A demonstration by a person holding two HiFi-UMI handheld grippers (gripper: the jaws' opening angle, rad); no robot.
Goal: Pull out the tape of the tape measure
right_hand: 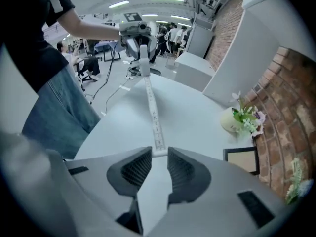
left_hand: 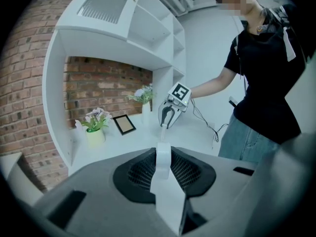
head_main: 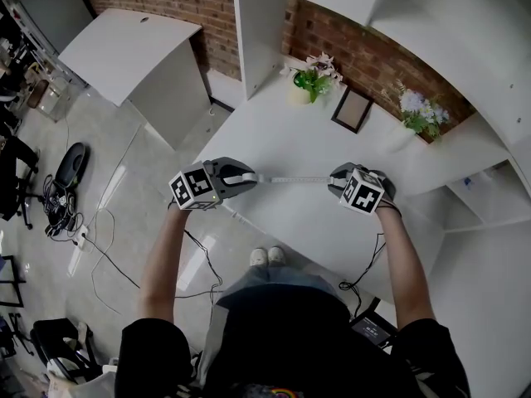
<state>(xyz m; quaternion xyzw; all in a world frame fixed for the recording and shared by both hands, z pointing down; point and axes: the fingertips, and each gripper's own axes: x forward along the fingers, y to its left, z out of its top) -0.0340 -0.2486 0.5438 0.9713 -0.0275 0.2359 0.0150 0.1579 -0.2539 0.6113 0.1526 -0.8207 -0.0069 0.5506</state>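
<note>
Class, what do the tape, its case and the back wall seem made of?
Tape: thin white strip with printed marks, coated metal or fabric, unclear. Case: smooth white, likely plastic. Back wall: red brick, mortar joints visible.

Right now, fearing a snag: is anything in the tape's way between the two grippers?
Nothing visible does. The tape runs straight over the table from the left gripper to the right gripper; the flower pot and picture frame stand well aside.

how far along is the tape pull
Done: the tape is already out, stretched over the table between the grippers. In hand: the left gripper holds the case, the right gripper pinches the tape's end. Left: any further pulling; how much remains inside cannot be seen.
</note>
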